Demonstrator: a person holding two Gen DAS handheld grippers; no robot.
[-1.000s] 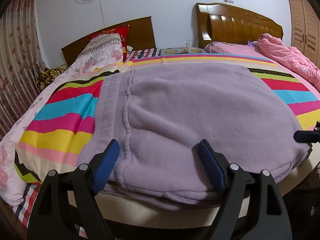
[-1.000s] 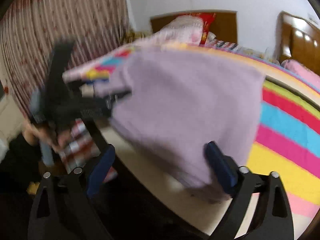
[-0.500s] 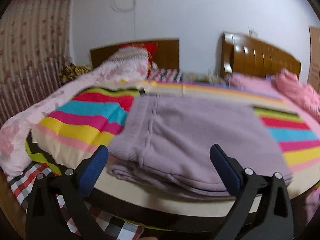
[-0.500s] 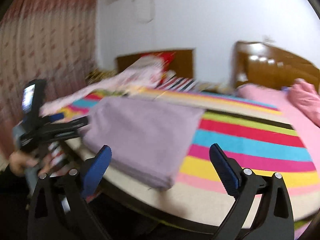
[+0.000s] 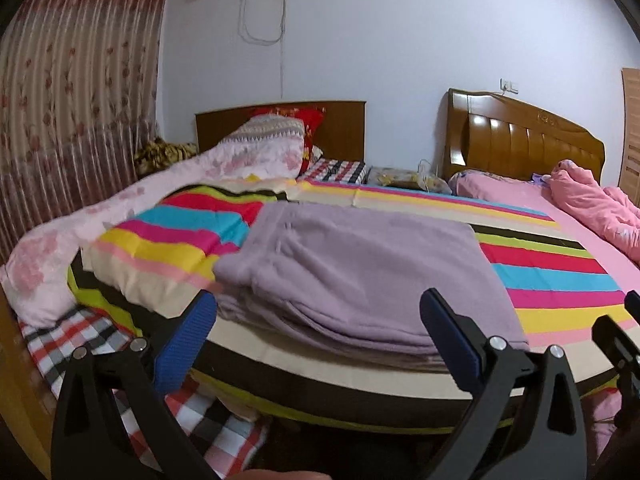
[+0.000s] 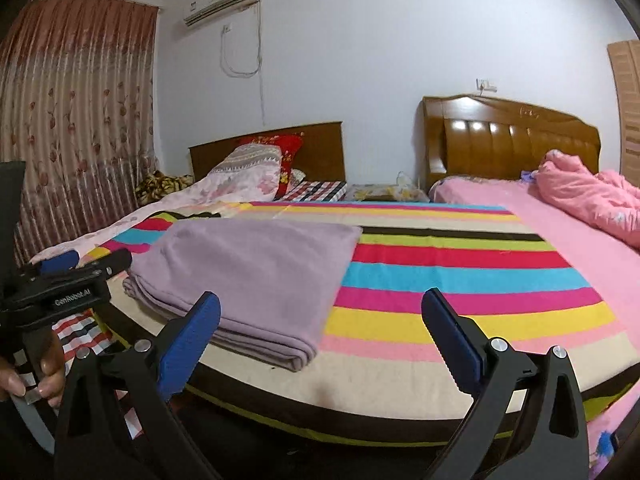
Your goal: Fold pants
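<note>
The lilac pants (image 5: 360, 276) lie folded in a flat stack on the striped blanket (image 5: 552, 276), centre-left of the frame, near the bed's front edge. The left claw (image 5: 316, 332) has just been opening and gapes wide, empty, short of the stack. The right claw (image 6: 320, 332) gapes empty too.

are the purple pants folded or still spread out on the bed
Folded: the purple pants lie as a compact rectangle on the striped blanket, stacked layers showing along the near edge.
</note>
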